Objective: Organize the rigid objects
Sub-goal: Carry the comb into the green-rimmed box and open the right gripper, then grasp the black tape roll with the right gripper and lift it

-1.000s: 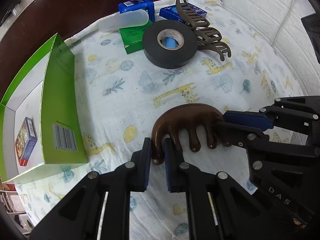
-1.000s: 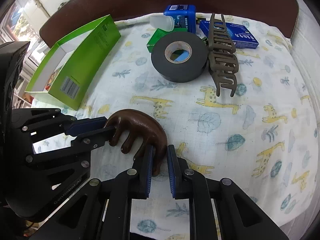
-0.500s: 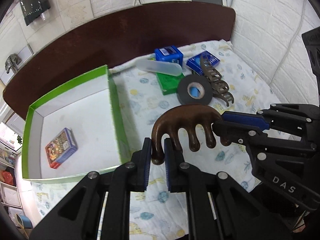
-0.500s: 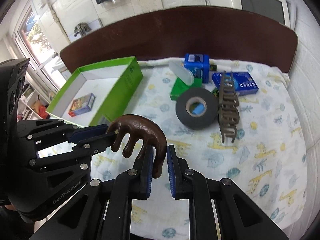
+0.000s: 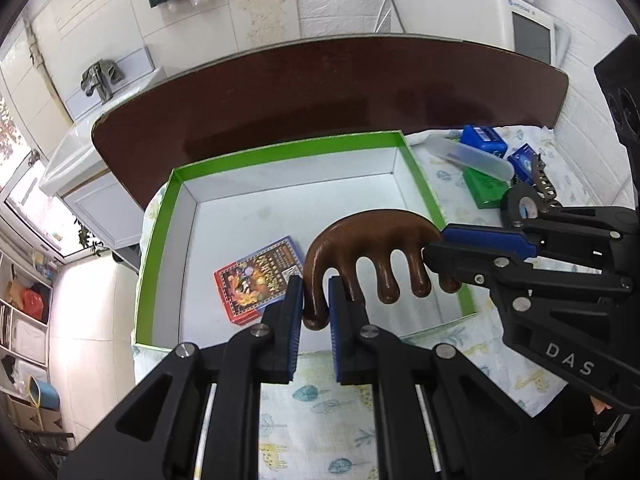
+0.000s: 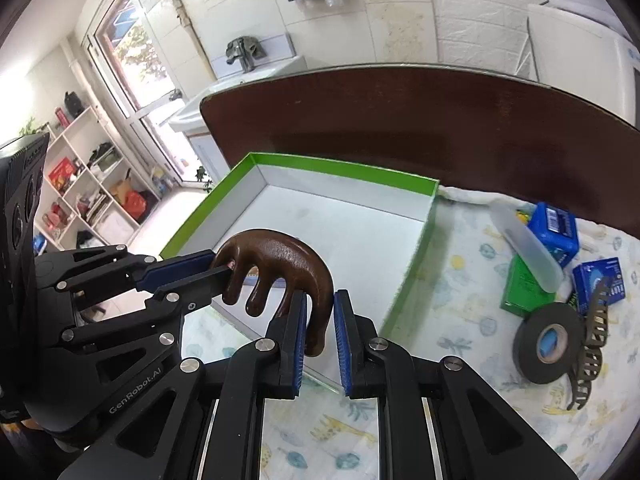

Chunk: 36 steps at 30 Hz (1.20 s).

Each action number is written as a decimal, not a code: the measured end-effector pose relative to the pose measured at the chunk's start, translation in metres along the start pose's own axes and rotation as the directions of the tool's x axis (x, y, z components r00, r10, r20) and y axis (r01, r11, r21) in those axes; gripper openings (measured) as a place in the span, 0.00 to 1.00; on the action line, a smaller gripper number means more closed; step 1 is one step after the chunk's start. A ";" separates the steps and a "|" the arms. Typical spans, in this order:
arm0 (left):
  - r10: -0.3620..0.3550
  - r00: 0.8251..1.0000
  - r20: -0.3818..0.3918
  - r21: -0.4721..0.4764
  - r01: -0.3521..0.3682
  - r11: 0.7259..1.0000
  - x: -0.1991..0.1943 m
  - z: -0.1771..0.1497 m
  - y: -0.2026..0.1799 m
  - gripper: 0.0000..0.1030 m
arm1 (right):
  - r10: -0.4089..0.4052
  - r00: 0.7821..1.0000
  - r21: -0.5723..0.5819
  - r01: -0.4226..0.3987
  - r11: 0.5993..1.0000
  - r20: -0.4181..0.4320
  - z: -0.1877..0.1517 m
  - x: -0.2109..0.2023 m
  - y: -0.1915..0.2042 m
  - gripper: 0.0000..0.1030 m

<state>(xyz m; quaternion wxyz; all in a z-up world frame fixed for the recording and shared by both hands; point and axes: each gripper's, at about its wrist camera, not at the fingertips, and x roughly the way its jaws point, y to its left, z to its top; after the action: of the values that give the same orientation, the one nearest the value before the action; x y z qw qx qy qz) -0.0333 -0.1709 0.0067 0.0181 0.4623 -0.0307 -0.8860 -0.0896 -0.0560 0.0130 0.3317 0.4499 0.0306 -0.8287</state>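
Observation:
A brown wooden wide-tooth comb (image 5: pixel 372 236) hangs in the air between both grippers. My left gripper (image 5: pixel 314 312) is shut on one end tooth, and my right gripper (image 6: pixel 320 324) is shut on the opposite end tooth. The comb (image 6: pixel 280 256) sits over the near part of a green-edged open box (image 5: pixel 280 148) with a white floor. The same box shows in the right wrist view (image 6: pixel 340 168). A small colourful card box (image 5: pixel 260 276) lies inside it. The right gripper also shows in the left wrist view (image 5: pixel 434 248), and the left gripper in the right wrist view (image 6: pixel 220 266).
On the giraffe-print cloth (image 6: pixel 460 320) to the right lie a black tape roll (image 6: pixel 550 342), a grey-brown hair claw (image 6: pixel 592 344), a translucent case (image 6: pixel 524 248), a green box (image 6: pixel 522 288) and two blue boxes (image 6: pixel 554 228). A dark wooden board (image 5: pixel 320 88) stands behind.
Both grippers have lifted the comb off the cloth and carried it left, from beside the tape roll to over the green box.

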 end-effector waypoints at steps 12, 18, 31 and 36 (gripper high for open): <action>-0.042 0.993 -0.111 -0.040 0.038 0.998 0.046 -0.015 0.019 0.22 | -0.013 0.985 -0.006 0.012 1.000 -0.175 -0.008 0.072 0.008 0.16; -0.046 0.994 -0.097 -0.075 0.039 0.996 0.038 -0.014 0.028 0.51 | -0.035 0.984 -0.021 0.032 0.999 -0.177 -0.008 0.074 0.010 0.16; -0.162 0.983 0.086 -0.004 0.162 0.987 -0.018 0.033 -0.054 0.56 | -0.112 0.993 0.139 0.105 0.985 0.046 -0.005 -0.036 -0.068 0.16; -0.233 0.970 0.066 0.033 0.231 0.972 -0.006 0.046 -0.112 0.58 | -0.201 0.977 0.308 0.171 0.936 0.067 -0.033 -0.070 -0.135 0.33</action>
<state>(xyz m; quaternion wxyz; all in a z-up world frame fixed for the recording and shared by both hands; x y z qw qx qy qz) -0.0684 -0.0568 0.0301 -0.0927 0.4317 0.0118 -0.8972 -0.1174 0.0969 0.0136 0.1806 0.4494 -0.0695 -0.8721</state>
